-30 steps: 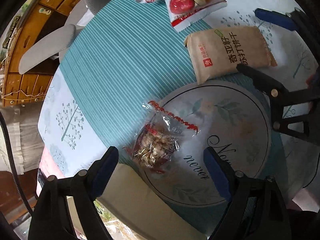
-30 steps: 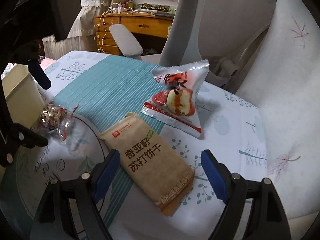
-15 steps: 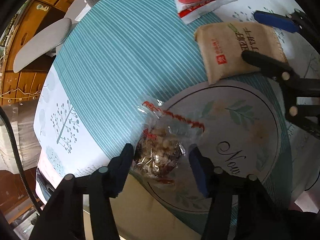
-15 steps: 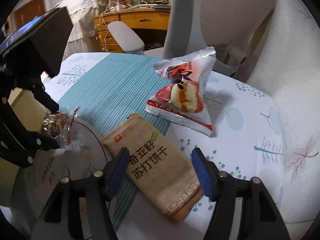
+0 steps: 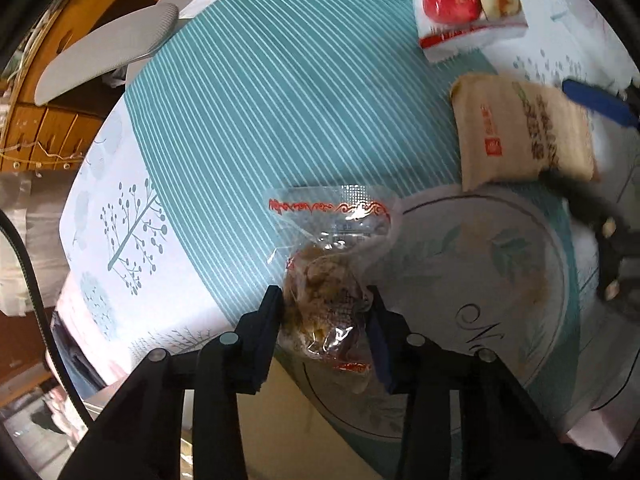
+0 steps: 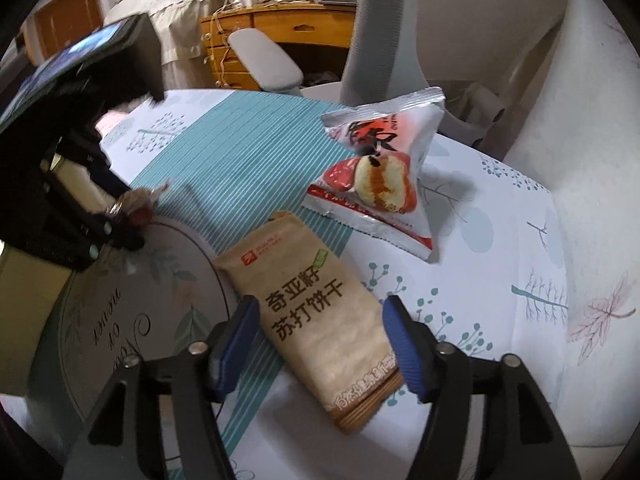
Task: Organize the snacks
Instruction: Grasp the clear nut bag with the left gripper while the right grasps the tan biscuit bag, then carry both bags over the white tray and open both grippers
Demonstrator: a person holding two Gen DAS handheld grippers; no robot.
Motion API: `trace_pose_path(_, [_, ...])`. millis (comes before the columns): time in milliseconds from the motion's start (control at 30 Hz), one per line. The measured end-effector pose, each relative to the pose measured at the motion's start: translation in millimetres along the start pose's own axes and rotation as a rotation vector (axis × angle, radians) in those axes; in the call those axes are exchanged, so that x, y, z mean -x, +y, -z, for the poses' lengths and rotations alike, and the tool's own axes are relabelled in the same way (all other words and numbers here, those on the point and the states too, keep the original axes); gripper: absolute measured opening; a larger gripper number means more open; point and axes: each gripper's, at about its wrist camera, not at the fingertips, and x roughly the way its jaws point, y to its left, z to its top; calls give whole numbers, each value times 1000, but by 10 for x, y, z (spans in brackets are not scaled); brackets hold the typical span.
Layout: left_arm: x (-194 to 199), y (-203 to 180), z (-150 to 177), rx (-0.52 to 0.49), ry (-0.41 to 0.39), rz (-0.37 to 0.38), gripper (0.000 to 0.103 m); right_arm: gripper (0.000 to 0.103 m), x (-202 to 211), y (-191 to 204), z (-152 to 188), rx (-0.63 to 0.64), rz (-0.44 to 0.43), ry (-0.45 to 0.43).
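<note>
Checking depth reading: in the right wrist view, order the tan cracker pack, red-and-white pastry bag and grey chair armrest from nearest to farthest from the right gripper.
1. tan cracker pack, between the right gripper fingers.
2. red-and-white pastry bag, beyond it.
3. grey chair armrest, past the table edge.

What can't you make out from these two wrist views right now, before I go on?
- Clear snack bag, left wrist view: whether the left gripper pads already press it; its jaws are closing around it.
- Tan cracker pack, right wrist view: whether the opening right gripper pads touch it.
- Red-and-white pastry bag, left wrist view: blurred, cut by the top edge.
- Beige box: fingers hide most of it.
</note>
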Motion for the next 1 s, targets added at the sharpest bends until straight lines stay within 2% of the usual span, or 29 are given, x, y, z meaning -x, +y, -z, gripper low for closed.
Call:
trace_pose_path(167, [166,52,35,42,-42,40,39,72,-48,113,-10,72,25,20])
trace_pose_path(400, [368,191,161,171,-74,113,39,73,-117,197,-48,101,40,33])
trace_pose_path(700, [487,317,488,381,-84,216,39,72,-185,136,-98,44,15,68])
trace_pose_path(833, [605,305,681,407,-96,217,39,69,-217,89,-124,-7,0,83])
trace_pose_path(1000, [799,255,975,450,-108,213,39,62,-188,110,-77,-60,34,86])
